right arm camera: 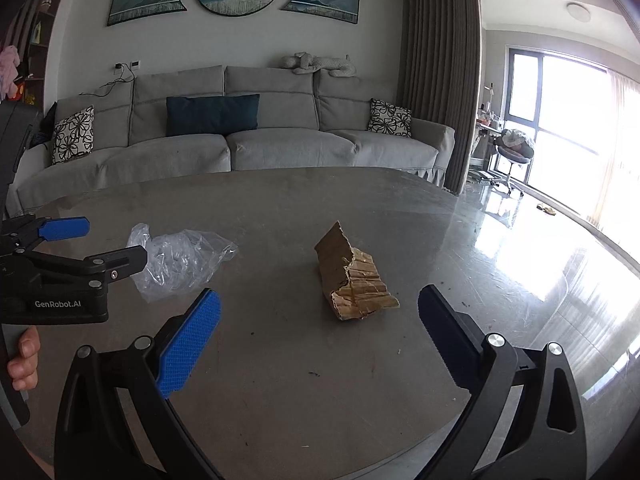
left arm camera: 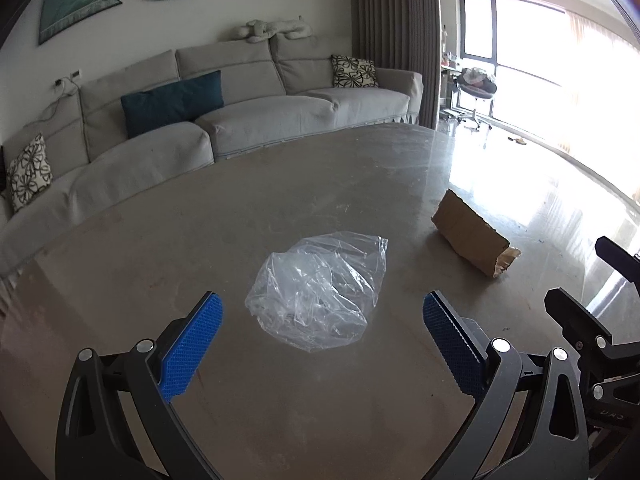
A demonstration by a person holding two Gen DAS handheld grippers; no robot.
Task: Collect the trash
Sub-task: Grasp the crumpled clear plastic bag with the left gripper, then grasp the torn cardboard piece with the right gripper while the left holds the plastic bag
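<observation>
A crumpled clear plastic bag [left arm camera: 316,292] lies on the grey table [left arm camera: 280,184], just ahead of and between the blue pads of my left gripper [left arm camera: 322,304], which stands open and empty. Further right lies a torn piece of brown cardboard [left arm camera: 474,236]. In the right wrist view the same cardboard [right arm camera: 354,276] sits a little ahead of my right gripper [right arm camera: 320,304], also open with nothing in it. The plastic bag [right arm camera: 180,260] lies to the left there, partly behind the left gripper [right arm camera: 104,246], which a hand [right arm camera: 24,356] holds.
A long grey sofa [right arm camera: 248,148] with cushions stands beyond the table's far edge. To the right are a grey curtain [right arm camera: 440,80], a glossy floor [right arm camera: 560,260], a swivel chair [right arm camera: 514,152] and bright windows. Small dark crumbs [right arm camera: 314,374] dot the tabletop.
</observation>
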